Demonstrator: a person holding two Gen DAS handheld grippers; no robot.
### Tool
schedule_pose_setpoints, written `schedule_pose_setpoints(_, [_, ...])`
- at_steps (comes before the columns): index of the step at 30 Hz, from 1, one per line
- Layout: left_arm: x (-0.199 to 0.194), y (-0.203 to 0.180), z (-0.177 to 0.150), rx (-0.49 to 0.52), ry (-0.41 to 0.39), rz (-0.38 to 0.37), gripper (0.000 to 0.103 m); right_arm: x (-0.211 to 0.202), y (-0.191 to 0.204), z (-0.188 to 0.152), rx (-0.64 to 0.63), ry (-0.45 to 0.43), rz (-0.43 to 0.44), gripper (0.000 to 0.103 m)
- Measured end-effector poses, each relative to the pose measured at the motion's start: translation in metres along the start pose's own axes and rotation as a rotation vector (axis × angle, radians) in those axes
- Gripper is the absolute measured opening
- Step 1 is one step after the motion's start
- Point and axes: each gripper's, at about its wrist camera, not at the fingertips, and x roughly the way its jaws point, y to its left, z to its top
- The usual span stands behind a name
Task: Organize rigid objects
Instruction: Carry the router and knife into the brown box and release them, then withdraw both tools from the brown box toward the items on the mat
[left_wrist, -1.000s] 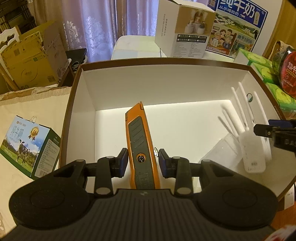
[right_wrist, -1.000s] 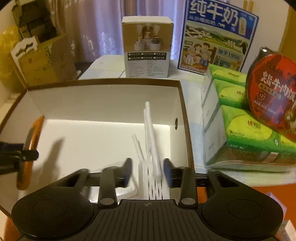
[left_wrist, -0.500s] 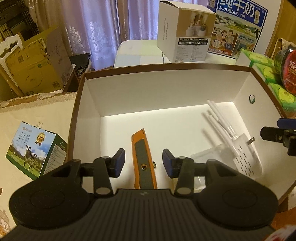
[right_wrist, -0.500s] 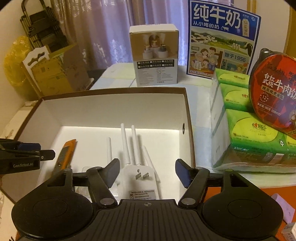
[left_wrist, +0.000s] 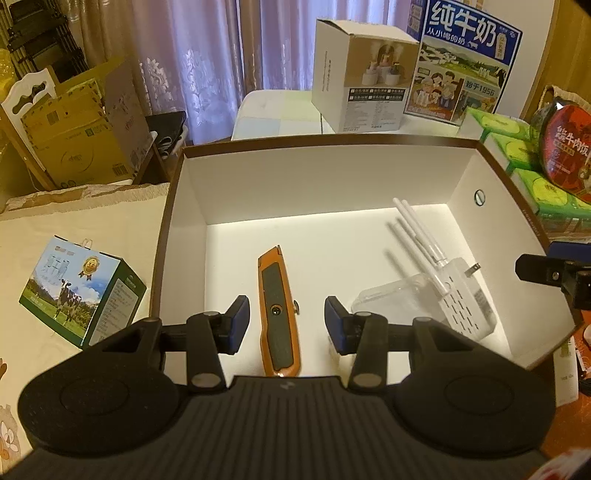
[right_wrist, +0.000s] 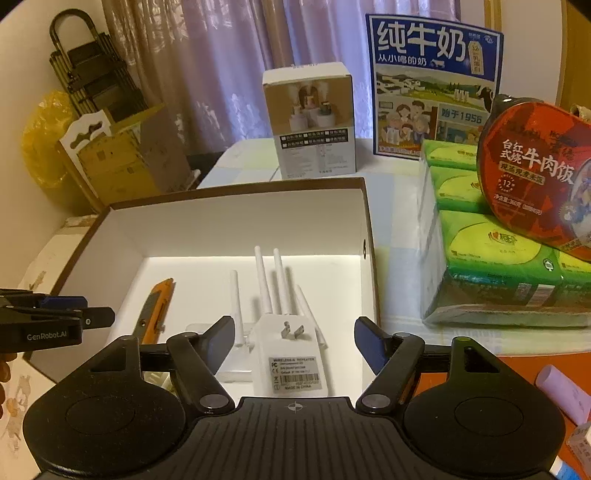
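An orange utility knife (left_wrist: 277, 312) lies flat on the floor of the open white box with brown rim (left_wrist: 332, 177). My left gripper (left_wrist: 282, 326) hangs open above the knife's near end, apart from it. A white wireless repeater with several antennas (left_wrist: 458, 291) lies in the box's right part, partly on a clear plastic piece (left_wrist: 391, 299). In the right wrist view the repeater (right_wrist: 291, 354) lies below my open right gripper (right_wrist: 295, 343), untouched. The knife (right_wrist: 155, 310) and the box (right_wrist: 236, 221) show there too, with the left gripper (right_wrist: 74, 317) at the left.
A small milk carton box (left_wrist: 81, 291) lies on the cloth left of the box. Behind stand a white product box (left_wrist: 362, 77) and a blue milk poster box (left_wrist: 461, 62). Green tissue packs (right_wrist: 498, 258) with a red food tub (right_wrist: 535, 177) sit at the right. A pink tube (right_wrist: 561, 391) lies near.
Both grippers opened and let go: the knife and the repeater dropped flat onto the box floor. Both grippers have drawn back and up from the box.
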Motion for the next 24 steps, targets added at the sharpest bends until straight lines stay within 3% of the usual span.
schedule_pose_setpoints(10, [-0.039,-0.013,-0.014,-0.004,-0.064,-0.013,0.040,-0.038,0.000,-0.014,0.009,-0.056,0.043,0.069])
schedule_pose_setpoints(24, [-0.093,-0.069,-0.054,0.007,-0.123,-0.129,0.040,-0.108,-0.034,-0.059,0.100,-0.080,0.119,0.069])
